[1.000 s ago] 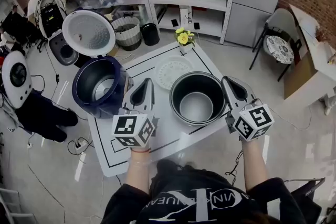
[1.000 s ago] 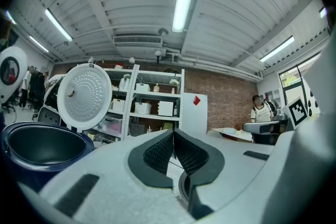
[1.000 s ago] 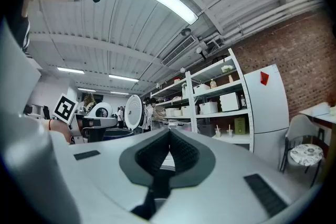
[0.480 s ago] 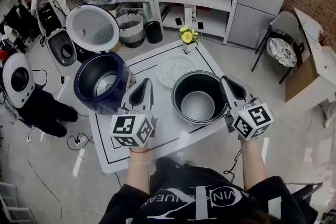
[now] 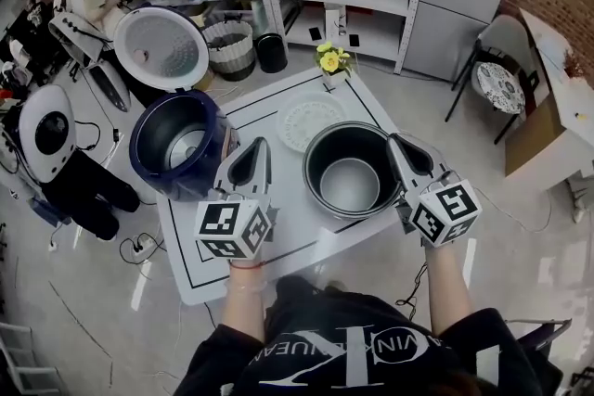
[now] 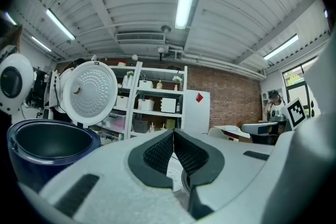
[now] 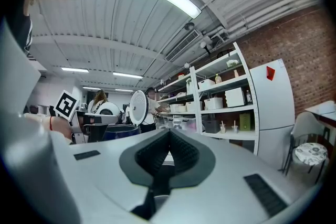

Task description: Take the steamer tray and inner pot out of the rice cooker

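— Tongs?
— Left tongs [image 5: 260,146] and right tongs [image 5: 397,142] both closed, empty, flanking the pot [image 5: 351,187] on the desk [image 5: 206,266].
— Beyond?
— Tray [image 5: 311,121] lies just behind the pot; rice cooker [image 5: 139,142] stands open, apparently emptied. Removal judged complete; nothing outstanding.

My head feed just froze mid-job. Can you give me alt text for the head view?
The inner pot and steamer tray sit on the table, outside the open rice cooker. The left gripper and right gripper, both shut and empty, flank the pot.
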`<state>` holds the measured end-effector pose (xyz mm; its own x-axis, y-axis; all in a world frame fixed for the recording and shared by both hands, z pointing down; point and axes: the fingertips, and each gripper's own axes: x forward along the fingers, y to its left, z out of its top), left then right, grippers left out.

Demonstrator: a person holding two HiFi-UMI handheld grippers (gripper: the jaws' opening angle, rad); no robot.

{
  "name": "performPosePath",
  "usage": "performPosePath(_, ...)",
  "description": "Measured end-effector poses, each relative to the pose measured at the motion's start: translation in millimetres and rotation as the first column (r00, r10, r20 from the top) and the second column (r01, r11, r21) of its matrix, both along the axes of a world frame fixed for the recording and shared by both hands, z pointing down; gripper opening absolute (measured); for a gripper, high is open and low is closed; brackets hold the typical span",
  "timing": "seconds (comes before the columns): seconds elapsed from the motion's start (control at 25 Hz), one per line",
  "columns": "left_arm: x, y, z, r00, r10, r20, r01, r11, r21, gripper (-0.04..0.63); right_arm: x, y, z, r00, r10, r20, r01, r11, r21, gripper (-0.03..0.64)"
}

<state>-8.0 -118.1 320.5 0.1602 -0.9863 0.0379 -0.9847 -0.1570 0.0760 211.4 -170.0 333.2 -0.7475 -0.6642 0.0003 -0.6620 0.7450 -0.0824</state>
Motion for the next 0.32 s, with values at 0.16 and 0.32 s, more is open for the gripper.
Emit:
performPosePath(0.16,-0.4,1.0,2.5,1.0,0.002,-0.001,-0.002,1.0,-0.004,0.012,-0.2,2.0,3.9,1.0,0.0,0.002,0.0,1.0,-0.008,-0.001)
performPosePath(0.32,-1.7,1.7,4.1,1.0,0.001,-0.001,-0.001,1.0,-0.007,0.012,-1.6,2.9,7.2,1.0,0.0,0.0,0.0,1.0,-0.015,-0.002)
